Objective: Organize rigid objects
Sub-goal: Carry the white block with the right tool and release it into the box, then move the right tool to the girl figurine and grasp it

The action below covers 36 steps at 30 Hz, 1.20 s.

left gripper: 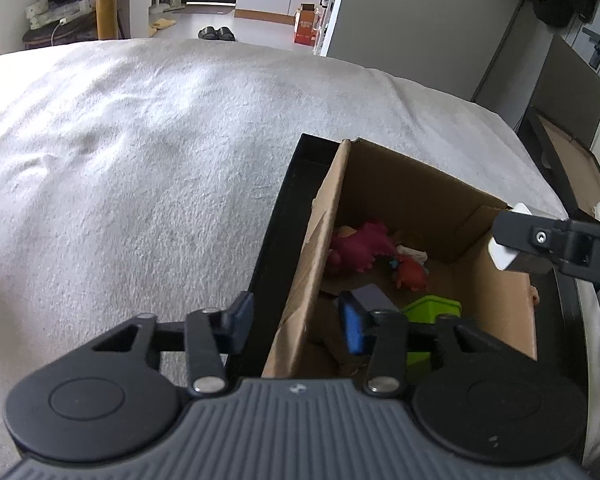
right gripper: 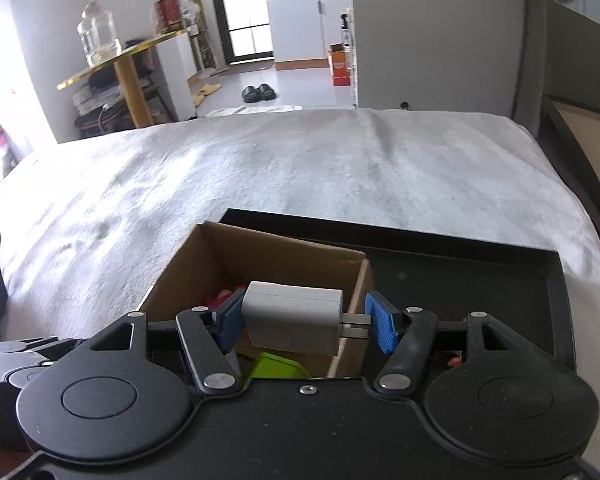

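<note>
My right gripper (right gripper: 304, 322) is shut on a white plug charger (right gripper: 294, 318), held by its body and prongs above the open cardboard box (right gripper: 276, 252). In the left wrist view the charger (left gripper: 504, 250) hangs over the box's right wall (left gripper: 496, 304). The box holds a pink toy (left gripper: 360, 248), a red toy (left gripper: 410, 274), a green block (left gripper: 430, 312) and a dark block (left gripper: 374, 298). My left gripper (left gripper: 296, 324) is open and empty, straddling the box's left wall (left gripper: 316, 264).
The box stands in a black tray (right gripper: 480, 280) on a bed with a white fleece blanket (left gripper: 140, 160). The tray's left rim (left gripper: 276, 240) runs beside the box. A dark headboard and wooden panel (left gripper: 572, 160) lie to the right.
</note>
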### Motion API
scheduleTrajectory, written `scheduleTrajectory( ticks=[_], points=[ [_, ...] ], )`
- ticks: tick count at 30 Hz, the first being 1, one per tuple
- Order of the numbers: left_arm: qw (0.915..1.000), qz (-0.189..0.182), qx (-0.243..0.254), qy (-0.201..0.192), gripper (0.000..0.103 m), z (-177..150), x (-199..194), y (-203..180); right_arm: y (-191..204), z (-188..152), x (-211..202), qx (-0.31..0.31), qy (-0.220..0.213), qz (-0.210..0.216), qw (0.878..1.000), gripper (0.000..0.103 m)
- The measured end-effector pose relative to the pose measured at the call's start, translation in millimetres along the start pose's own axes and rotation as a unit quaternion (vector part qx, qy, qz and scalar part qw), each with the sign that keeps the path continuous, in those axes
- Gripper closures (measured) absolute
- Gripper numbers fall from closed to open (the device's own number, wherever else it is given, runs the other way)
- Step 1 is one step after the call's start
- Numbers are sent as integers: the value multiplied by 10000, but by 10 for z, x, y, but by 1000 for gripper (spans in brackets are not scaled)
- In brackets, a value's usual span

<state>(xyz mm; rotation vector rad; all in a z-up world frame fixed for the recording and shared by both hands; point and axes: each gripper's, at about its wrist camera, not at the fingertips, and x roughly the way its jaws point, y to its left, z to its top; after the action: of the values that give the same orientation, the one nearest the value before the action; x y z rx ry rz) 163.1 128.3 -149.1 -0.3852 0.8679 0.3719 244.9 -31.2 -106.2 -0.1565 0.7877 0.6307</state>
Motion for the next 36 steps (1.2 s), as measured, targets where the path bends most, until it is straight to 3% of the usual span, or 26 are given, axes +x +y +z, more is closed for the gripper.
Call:
scheduleTrajectory(
  ticks=[4,9,12,18,23,36],
  points=[
    [10000,8,15,20,77,-11,4,7,43,-2,31,-34,53,18,10000,41],
    [9999,46,-5,93,80,-49,39,16,58,-38,98,4,168,26,9999,41],
    [9999,18,-20,102,89,-57,42,16,68,-55,157,115,287,132,9994,41],
    [10000,24,60,43,89,-64,23,-13,132,-76,192,-136,435,-69,9989,41],
    [9999,57,154,1,90,-70,12,-44,110,-17,81,-226,294,-239,9990,39],
    [9987,264,403,-168,90,-58,-53,-152,-418,-33,-240,257,218,-382,9987,39]
  ],
)
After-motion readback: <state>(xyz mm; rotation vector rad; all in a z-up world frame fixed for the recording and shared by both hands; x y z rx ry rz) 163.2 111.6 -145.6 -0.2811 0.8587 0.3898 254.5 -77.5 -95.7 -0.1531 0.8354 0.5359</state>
